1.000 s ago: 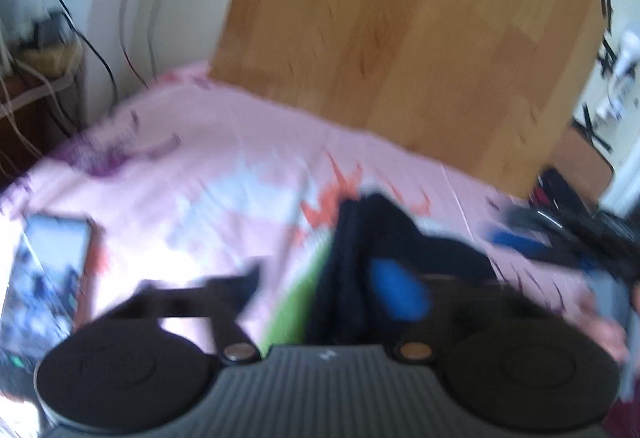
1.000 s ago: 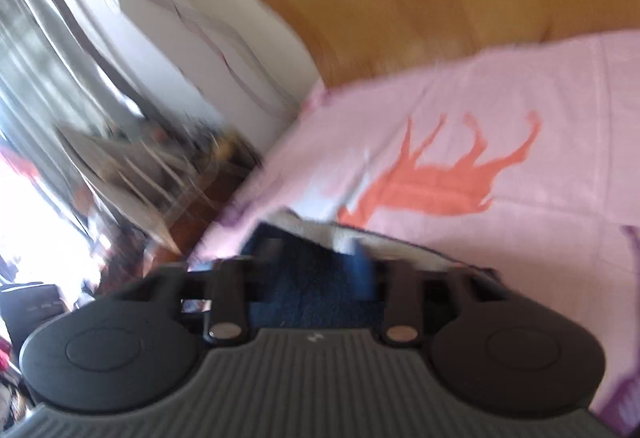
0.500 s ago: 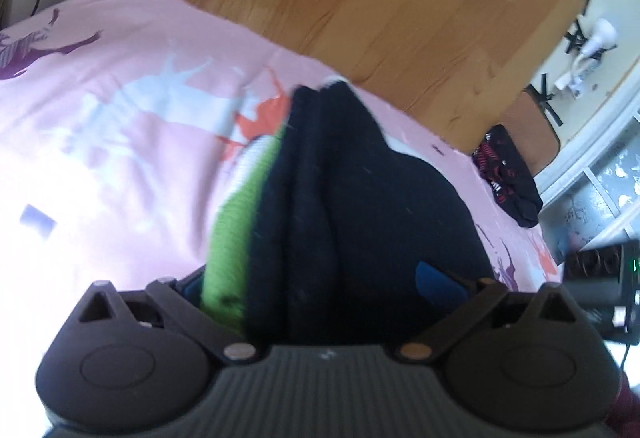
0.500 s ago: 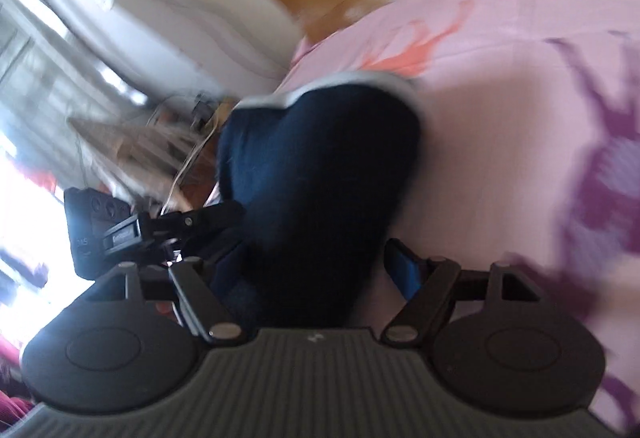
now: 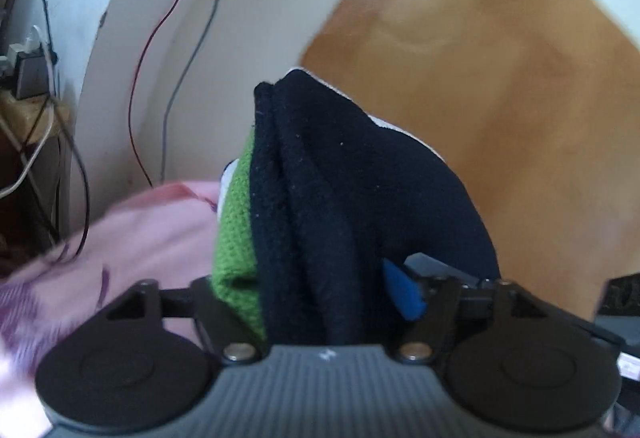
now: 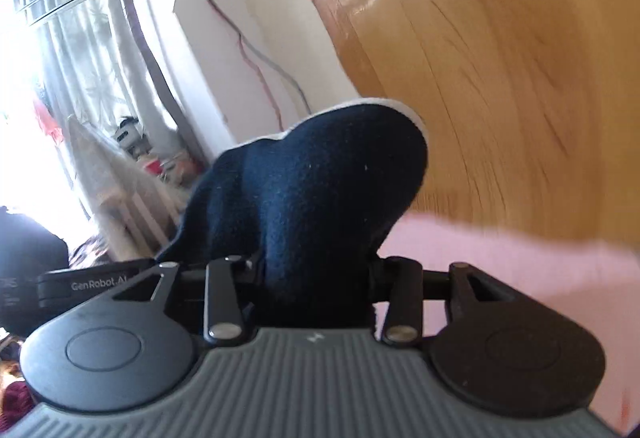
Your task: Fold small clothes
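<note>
A small dark navy garment (image 5: pixel 340 206) with a green knit part (image 5: pixel 236 230) and white edging is bunched between the jaws of my left gripper (image 5: pixel 320 290), which is shut on it and holds it up above the pink bed sheet (image 5: pixel 140 238). In the right wrist view the same navy garment (image 6: pixel 320 194) fills the jaws of my right gripper (image 6: pixel 316 278), which is also shut on it. The left gripper's body (image 6: pixel 92 284) shows at the left edge of the right wrist view, close beside the right one. The fingertips are hidden by the cloth.
A wooden headboard (image 5: pixel 500 98) rises behind the bed, and also shows in the right wrist view (image 6: pixel 500 58). A white wall with hanging cables (image 5: pixel 172 38) is to the left. A cluttered shelf (image 5: pixel 28 86) stands at the far left. Curtains and a window (image 6: pixel 60 78) lie left.
Both grippers have lifted the garment off the bed and tilted upward, now facing the wall and headboard. The right gripper's jaws have closed in on the cloth.
</note>
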### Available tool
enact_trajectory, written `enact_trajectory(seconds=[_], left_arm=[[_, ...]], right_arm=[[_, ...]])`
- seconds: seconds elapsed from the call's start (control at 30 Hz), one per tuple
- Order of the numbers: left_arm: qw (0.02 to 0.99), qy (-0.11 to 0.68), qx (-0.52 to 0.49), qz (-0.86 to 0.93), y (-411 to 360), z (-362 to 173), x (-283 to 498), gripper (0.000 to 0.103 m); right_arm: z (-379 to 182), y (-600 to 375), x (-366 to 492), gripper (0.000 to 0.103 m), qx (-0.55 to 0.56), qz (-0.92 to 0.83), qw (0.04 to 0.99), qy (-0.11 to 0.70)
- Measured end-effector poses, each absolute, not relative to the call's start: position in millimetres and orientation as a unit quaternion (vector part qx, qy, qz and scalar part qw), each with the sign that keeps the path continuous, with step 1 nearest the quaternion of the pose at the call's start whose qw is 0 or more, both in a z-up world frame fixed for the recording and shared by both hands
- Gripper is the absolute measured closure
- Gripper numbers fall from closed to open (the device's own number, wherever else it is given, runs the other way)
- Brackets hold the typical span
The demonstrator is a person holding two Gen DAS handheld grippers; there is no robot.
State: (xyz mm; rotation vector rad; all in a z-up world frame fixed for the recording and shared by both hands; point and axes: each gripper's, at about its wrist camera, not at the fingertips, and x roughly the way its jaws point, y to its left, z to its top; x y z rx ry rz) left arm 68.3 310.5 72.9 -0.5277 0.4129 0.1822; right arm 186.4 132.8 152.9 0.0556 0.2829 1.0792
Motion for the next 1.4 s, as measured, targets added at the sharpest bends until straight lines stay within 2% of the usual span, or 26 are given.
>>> enact_trajectory(seconds=[0.07, 0.1, 0.13, 0.17, 0.2, 0.37, 0.57, 0.77, 0.87, 0.97, 1.07, 1.23, 1.4], left_arm=[[0.916, 0.262, -0.272, 0.134, 328, 41, 112, 0.028], [0.897, 0.301, -0.277, 0.165, 334, 24, 127, 0.037], [0.875, 0.336, -0.287, 0.196, 339, 8, 135, 0.042], [0.874, 0.323, -0.309, 0.194, 341, 0, 130, 0.038], [0.877, 0.304, -0.321, 0.192, 340, -2, 120, 0.038], [0.901, 0.257, -0.255, 0.238, 300, 22, 65, 0.04], [0.924, 0.25, -0.157, 0.244, 213, 31, -8, 0.03], [0.916, 0.279, -0.097, 0.27, 136, -11, -50, 0.028], [0.914, 0.284, -0.079, 0.279, 115, -13, -61, 0.027], [0.914, 0.264, -0.075, 0.298, 110, -11, -66, 0.02], [0.917, 0.255, -0.06, 0.301, 103, -11, -68, 0.02], [0.916, 0.244, -0.066, 0.311, 104, -11, -72, 0.017], [0.918, 0.234, -0.071, 0.313, 106, -10, -73, 0.006]], right_arm=[[146, 153, 216, 0.039, 0.036, 0.443, 0.883, 0.149], [138, 157, 225, 0.038, 0.036, 0.405, 0.9, 0.16], [130, 154, 230, 0.037, 0.039, 0.385, 0.906, 0.173], [122, 145, 232, 0.038, 0.049, 0.391, 0.9, 0.186], [114, 133, 229, 0.038, 0.06, 0.406, 0.891, 0.194], [85, 72, 181, 0.038, 0.057, 0.408, 0.888, 0.206], [64, 27, 111, 0.038, 0.03, 0.38, 0.902, 0.202], [34, -20, 50, 0.036, 0.011, 0.341, 0.922, 0.181], [26, -34, 41, 0.034, 0.005, 0.318, 0.935, 0.155], [20, -40, 42, 0.033, 0.021, 0.306, 0.941, 0.145], [22, -38, 49, 0.029, 0.034, 0.311, 0.94, 0.138], [20, -47, 50, 0.029, 0.042, 0.314, 0.937, 0.149], [19, -50, 46, 0.028, 0.04, 0.315, 0.936, 0.151]])
